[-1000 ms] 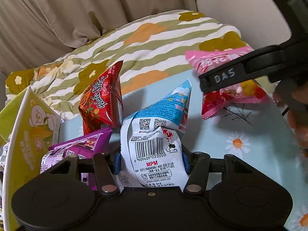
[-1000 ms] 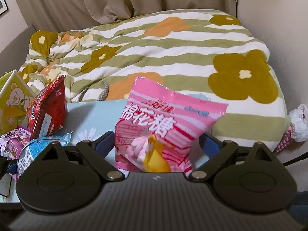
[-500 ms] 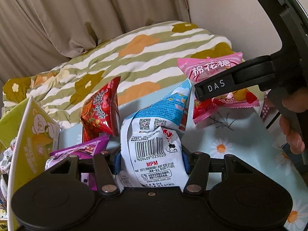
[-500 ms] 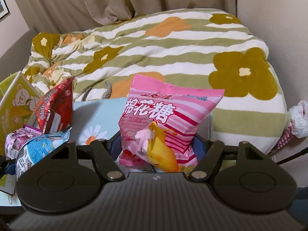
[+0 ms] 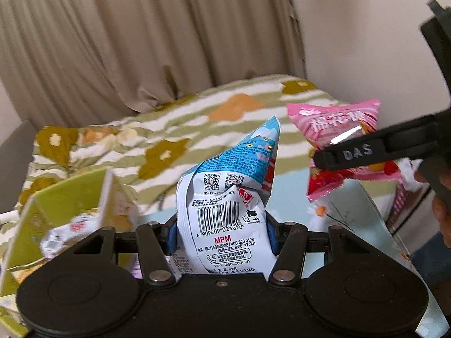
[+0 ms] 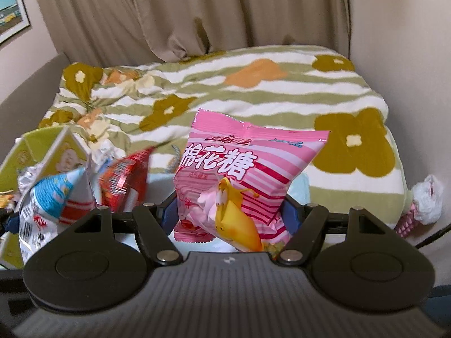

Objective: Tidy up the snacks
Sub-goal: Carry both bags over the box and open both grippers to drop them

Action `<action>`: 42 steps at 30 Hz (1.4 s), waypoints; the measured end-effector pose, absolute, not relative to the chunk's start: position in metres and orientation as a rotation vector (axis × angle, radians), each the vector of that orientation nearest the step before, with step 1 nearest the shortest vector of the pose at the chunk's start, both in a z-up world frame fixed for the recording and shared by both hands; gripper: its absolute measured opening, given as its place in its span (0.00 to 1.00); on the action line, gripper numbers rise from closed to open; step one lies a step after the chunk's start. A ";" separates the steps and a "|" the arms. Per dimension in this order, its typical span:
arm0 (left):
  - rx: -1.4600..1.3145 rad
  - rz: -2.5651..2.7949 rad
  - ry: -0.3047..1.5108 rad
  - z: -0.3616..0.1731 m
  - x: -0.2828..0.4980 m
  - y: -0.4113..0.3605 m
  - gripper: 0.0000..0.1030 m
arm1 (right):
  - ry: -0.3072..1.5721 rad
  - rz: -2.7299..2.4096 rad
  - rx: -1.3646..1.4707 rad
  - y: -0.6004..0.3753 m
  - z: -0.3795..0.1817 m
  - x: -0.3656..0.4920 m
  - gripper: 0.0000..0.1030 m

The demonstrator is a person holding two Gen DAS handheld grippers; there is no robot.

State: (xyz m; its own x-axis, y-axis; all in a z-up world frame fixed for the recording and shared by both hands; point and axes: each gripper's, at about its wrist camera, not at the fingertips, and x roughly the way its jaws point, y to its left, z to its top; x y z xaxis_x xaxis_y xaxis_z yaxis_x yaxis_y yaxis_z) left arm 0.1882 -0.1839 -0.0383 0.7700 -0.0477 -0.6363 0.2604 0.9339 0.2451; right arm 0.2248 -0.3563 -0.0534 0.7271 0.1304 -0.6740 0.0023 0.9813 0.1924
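My left gripper (image 5: 221, 229) pinches the blue bag (image 5: 228, 197); my right gripper (image 6: 229, 215) squeezes the pink bag (image 6: 242, 174). Both bags are slick and puffy, so either may slip free.

Pink-striped bag (image 6: 242, 174), blue-white bag (image 5: 228, 202), green-striped floral blanket (image 6: 253, 90)

Behind my work area I see a striped quilt (image 6: 253, 95) with olive and orange flowers, beige curtains (image 6: 183, 14) hanging to it, a framed picture (image 6: 11, 8) on the left wall, and daisy-print cloth (image 5: 352, 211) below.
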 end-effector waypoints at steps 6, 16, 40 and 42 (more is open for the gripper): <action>0.292 -0.070 0.627 -0.009 0.176 -0.145 0.58 | 0.704 0.149 0.173 -0.324 -0.018 0.215 0.84; 0.228 0.083 0.563 0.035 0.167 -0.056 0.58 | 0.623 0.336 0.159 -0.239 0.029 0.211 0.84; 0.178 -0.094 0.724 0.002 0.309 0.145 0.59 | 0.717 0.249 0.183 -0.023 0.018 0.295 0.84; 0.157 -0.123 0.752 -0.006 0.323 0.153 0.67 | 0.734 0.218 0.192 -0.017 0.012 0.299 0.84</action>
